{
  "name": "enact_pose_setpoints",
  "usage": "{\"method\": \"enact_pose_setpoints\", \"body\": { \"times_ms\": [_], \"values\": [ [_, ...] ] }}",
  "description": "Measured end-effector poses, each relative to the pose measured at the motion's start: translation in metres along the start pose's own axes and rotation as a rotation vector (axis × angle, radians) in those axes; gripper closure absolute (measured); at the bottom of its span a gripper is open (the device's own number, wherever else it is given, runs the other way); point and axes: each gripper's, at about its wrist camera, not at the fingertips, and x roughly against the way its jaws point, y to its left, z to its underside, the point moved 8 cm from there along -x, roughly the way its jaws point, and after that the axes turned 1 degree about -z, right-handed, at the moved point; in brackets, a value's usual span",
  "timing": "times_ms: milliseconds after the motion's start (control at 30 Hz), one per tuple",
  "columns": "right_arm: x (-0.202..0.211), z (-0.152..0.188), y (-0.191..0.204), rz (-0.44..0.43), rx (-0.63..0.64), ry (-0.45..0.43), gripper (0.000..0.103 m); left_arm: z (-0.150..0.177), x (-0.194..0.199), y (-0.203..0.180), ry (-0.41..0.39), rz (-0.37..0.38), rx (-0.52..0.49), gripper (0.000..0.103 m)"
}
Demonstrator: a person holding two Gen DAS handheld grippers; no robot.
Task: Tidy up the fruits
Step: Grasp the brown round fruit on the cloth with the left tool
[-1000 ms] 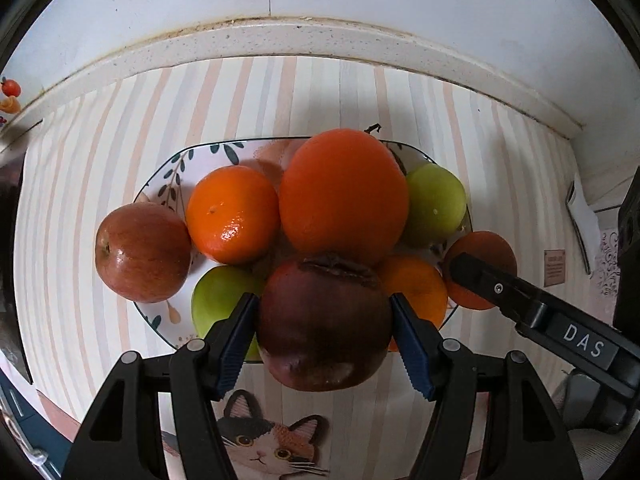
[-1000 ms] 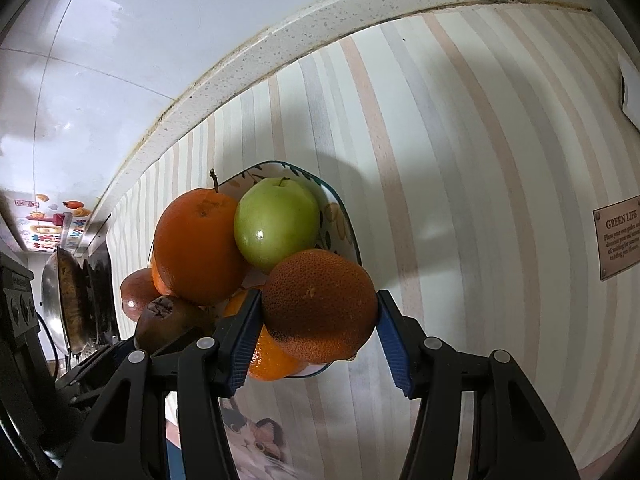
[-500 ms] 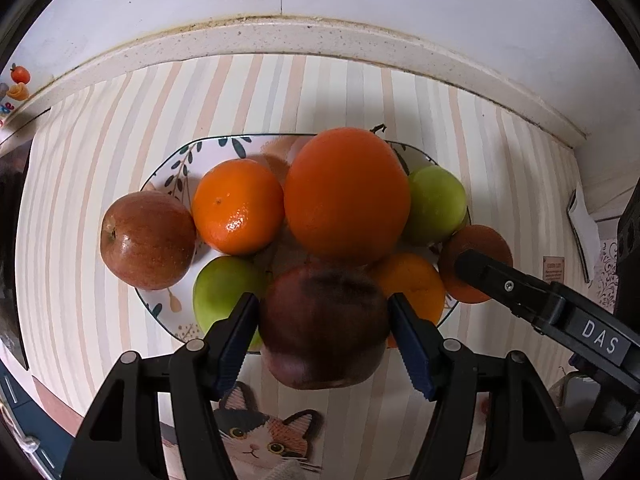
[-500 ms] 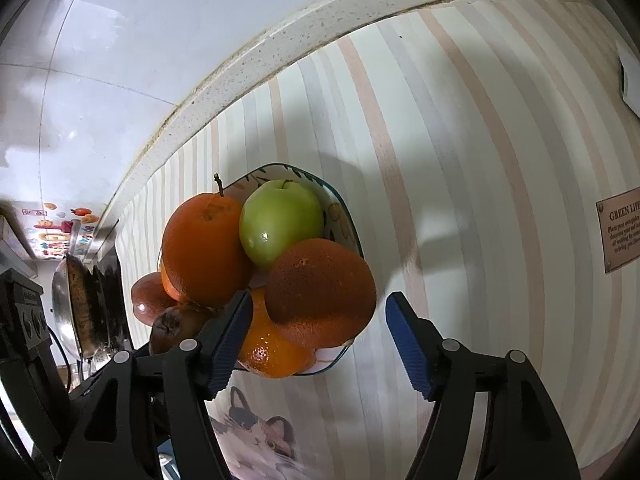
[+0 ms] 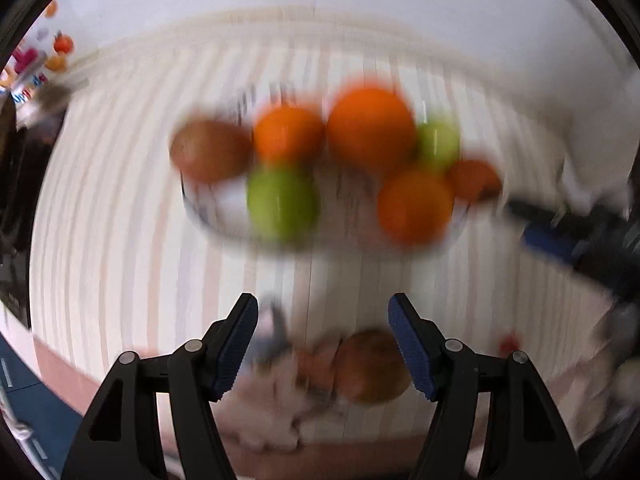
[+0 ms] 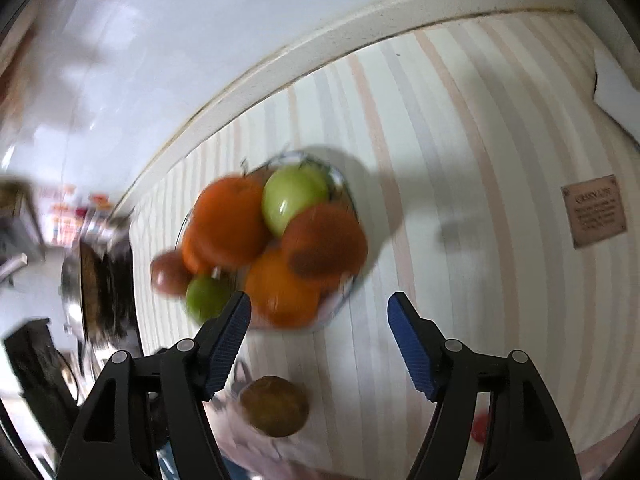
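Note:
A patterned plate (image 5: 200,208) holds a pile of oranges, green apples and a red apple, all blurred in the left wrist view. My left gripper (image 5: 323,308) points down over the striped cloth in front of the plate, open, its pads touching nothing. Below it a brown round fruit (image 5: 370,366) lies loose on the cloth. My right gripper (image 6: 319,304) is open and empty, just in front of the plate (image 6: 344,296). The dark orange (image 6: 324,240) rests on the pile. The brown fruit (image 6: 274,406) lies below the right fingers. A right finger (image 5: 548,240) shows at the right.
A pale ledge and white wall run behind the striped cloth. A dark pan (image 6: 96,280) stands at the left. A brown label (image 6: 594,210) lies on the cloth at the right, and a small red thing (image 6: 480,428) near the front edge.
The left gripper drew back from the plate; the dark fruit once between its pads now lies on the cloth. The right gripper opened, left the dark orange on the pile and backed away.

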Motion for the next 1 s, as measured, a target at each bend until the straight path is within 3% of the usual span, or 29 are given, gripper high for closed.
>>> {"method": "enact_pose_setpoints", "body": {
  "times_ms": [67,133,167,267,467,733,800,933,1000],
  "values": [
    [0.002,0.02,-0.004,-0.012,-0.012,0.025,0.029,0.039,-0.03,-0.021,0.148,0.054,-0.051,0.036],
    [0.005,0.033,-0.01,-0.02,-0.036,0.038,0.029,0.06,-0.043,-0.044,0.189,0.095,-0.104,0.034],
    [0.007,0.039,-0.016,-0.024,-0.056,0.043,0.029,0.073,-0.049,-0.062,0.232,0.117,-0.179,0.036],
    [0.018,0.044,-0.03,-0.014,-0.094,0.018,0.029,0.087,-0.056,-0.086,0.266,0.112,-0.291,0.04],
    [0.035,0.044,-0.033,-0.002,-0.087,-0.019,0.029,0.078,-0.057,-0.08,0.27,0.072,-0.296,0.043],
    [0.047,0.042,-0.034,-0.028,-0.082,-0.029,0.029,0.083,-0.029,-0.074,0.297,0.13,-0.264,0.043],
    [0.047,0.047,-0.036,-0.035,-0.087,-0.023,0.029,0.098,-0.024,-0.075,0.325,0.156,-0.261,0.043],
    [0.046,0.058,-0.036,-0.042,-0.077,-0.006,0.029,0.134,-0.031,-0.078,0.389,0.133,-0.297,0.043],
    [0.042,0.065,-0.036,-0.05,-0.066,0.011,0.029,0.154,-0.043,-0.079,0.453,0.131,-0.302,0.038]
  ]
}}
